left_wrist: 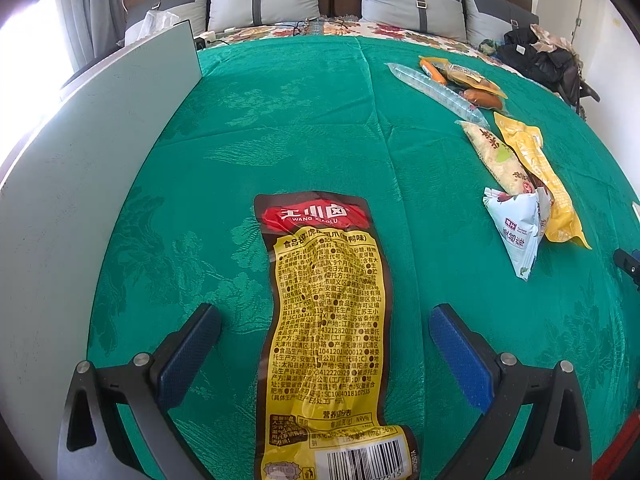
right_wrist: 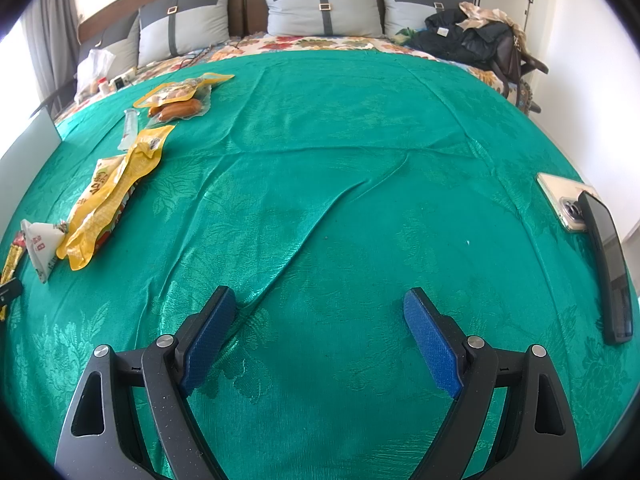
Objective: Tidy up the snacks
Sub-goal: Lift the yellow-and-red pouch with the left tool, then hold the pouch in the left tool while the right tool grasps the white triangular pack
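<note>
A long yellow and brown snack packet [left_wrist: 328,328] lies flat on the green cloth, back side up. My left gripper [left_wrist: 325,312] is open, its fingers on either side of the packet, not touching it. To the right lie a white triangular packet [left_wrist: 516,232], a yellow packet [left_wrist: 540,176], a pale packet [left_wrist: 494,152], a clear tube [left_wrist: 436,90] and sausages [left_wrist: 480,96]. The same pile shows at the left of the right wrist view: yellow packet [right_wrist: 116,188], white packet [right_wrist: 40,246], sausages [right_wrist: 176,110]. My right gripper [right_wrist: 320,300] is open and empty over bare cloth.
A pale grey board [left_wrist: 92,184] stands along the left edge. Two phones [right_wrist: 568,204] [right_wrist: 610,268] lie at the right edge. Pillows [right_wrist: 324,8] and dark clothes [right_wrist: 472,36] sit at the bed's far end. The cloth has a long crease [right_wrist: 316,224].
</note>
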